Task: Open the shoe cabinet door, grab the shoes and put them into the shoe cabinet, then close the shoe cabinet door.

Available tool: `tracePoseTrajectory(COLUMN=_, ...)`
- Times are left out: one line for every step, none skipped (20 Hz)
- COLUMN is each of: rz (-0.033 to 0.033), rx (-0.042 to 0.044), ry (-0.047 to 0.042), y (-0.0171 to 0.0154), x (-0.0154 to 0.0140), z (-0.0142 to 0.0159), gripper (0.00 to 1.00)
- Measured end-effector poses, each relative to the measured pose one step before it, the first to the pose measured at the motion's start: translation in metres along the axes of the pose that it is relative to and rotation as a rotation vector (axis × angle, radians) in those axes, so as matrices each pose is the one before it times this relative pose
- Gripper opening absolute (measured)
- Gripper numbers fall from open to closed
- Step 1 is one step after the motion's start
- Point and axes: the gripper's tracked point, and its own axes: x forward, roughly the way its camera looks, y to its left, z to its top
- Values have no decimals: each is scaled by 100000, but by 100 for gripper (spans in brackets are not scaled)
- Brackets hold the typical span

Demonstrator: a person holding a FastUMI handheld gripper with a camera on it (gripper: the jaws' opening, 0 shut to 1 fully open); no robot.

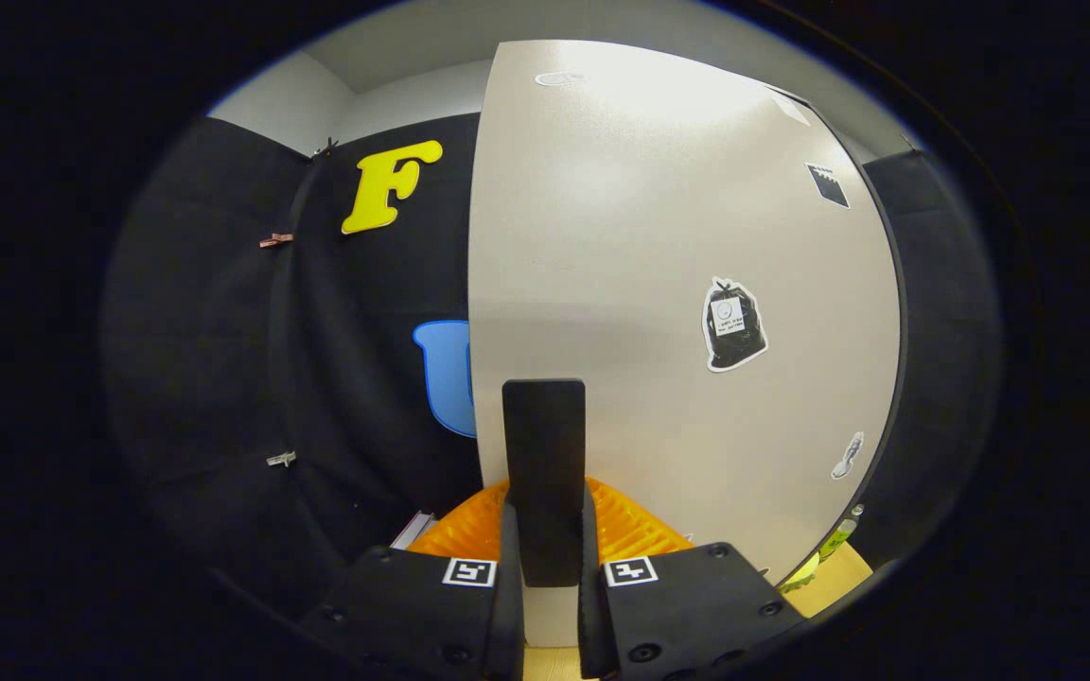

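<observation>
The shoe cabinet's pale door (659,284) stands close in front of me, with a few stickers on its face. A flat black handle (545,445) sticks out near the door's left edge. My gripper (545,544) is shut on this handle, one finger pressing on each side of its lower part. The door's left edge stands free against the booth's black wall. Along its right edge runs a dark strip (923,378), and I cannot tell how far the door is open. Low down past that edge peeks a yellow-green shoe (824,553), mostly hidden.
The booth's black cloth wall (252,378) hangs to the left of the door, with small clips on it. A light wooden surface (838,579) shows under the shoe at the lower right. A pale wall and ceiling rise above the cloth.
</observation>
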Motion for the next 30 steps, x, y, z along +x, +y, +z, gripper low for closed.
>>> tracePoseTrajectory(rz=747, rx=-196, ry=-235, y=-141, x=-856, z=28, gripper=27)
tracePoseTrajectory(rz=794, rx=-204, ry=-499, y=-113, x=-928, z=42, gripper=27)
tracePoseTrajectory(rz=881, rx=-262, ry=-178, y=-231, x=-855, z=77, gripper=27)
tracePoseTrajectory(rz=849, rx=295, ry=-62, y=-243, x=-1011, z=54, gripper=26)
tracePoseTrajectory(rz=923, rx=10, ry=338, y=-309, x=-874, z=-5, gripper=27)
tracePoseTrajectory(rz=965, rx=-6, ry=-76, y=-404, x=-655, z=108, gripper=26)
tracePoseTrajectory(rz=862, rx=48, ry=281, y=-418, x=-696, z=8, gripper=26)
tracePoseTrajectory(rz=832, rx=461, ry=-121, y=-353, x=-760, z=89, gripper=27)
tracePoseTrajectory(rz=759, rx=385, ry=183, y=-401, x=-789, z=42, gripper=26)
tracePoseTrajectory(rz=828, rx=251, ry=324, y=-329, x=-745, z=43, gripper=27)
tracePoseTrajectory(rz=694, rx=560, ry=61, y=-390, x=-694, z=68, gripper=26)
tracePoseTrajectory(rz=828, rx=260, ry=325, y=-180, x=-862, z=-134, gripper=26)
tracePoseTrajectory(rz=601, rx=185, ry=-9, y=-264, x=-891, z=-60, gripper=26)
tracePoseTrajectory(rz=564, rx=-69, ry=-69, y=-232, x=-720, z=-134, gripper=26)
tracePoseTrajectory(rz=272, rx=216, ry=-1, y=-421, x=-697, z=33, gripper=26)
tracePoseTrajectory(rz=335, rx=117, ry=-308, y=-544, x=-707, z=88, gripper=26)
tracePoseTrajectory(rz=182, rx=452, ry=190, y=-501, x=-793, z=10, gripper=26)
tracePoseTrajectory(rz=187, rx=561, ry=-73, y=-496, x=-758, z=-25, gripper=26)
tracePoseTrajectory(rz=130, rx=465, ry=357, y=-580, x=-744, z=-50, gripper=26)
tracePoseTrajectory(rz=43, rx=265, ry=130, y=-605, x=-816, z=57, gripper=26)
tracePoseTrajectory(rz=-129, rx=-37, ry=254, y=-673, x=-806, z=47, gripper=26)
tracePoseTrajectory(rz=-424, rx=133, ry=31, y=-749, x=-639, z=-12, gripper=26)
tracePoseTrajectory(rz=-632, rx=-252, ry=-31, y=-702, x=-725, z=95, gripper=26)
tracePoseTrajectory(rz=-604, rx=-359, ry=-100, y=-725, x=-650, z=4, gripper=26)
tracePoseTrajectory(rz=-694, rx=-133, ry=-38, y=-750, x=-611, z=35, gripper=26)
tracePoseTrajectory(rz=-575, rx=-13, ry=-189, y=-665, x=-614, z=32, gripper=26)
tracePoseTrajectory(rz=-664, rx=410, ry=-29, y=-734, x=-521, z=40, gripper=26)
tracePoseTrajectory(rz=-638, rx=276, ry=-343, y=-833, x=-458, z=101, gripper=26)
tracePoseTrajectory(rz=-485, rx=277, ry=-19, y=-777, x=-329, z=41, gripper=26)
tracePoseTrajectory(rz=-480, rx=479, ry=69, y=-698, x=-341, z=8, gripper=25)
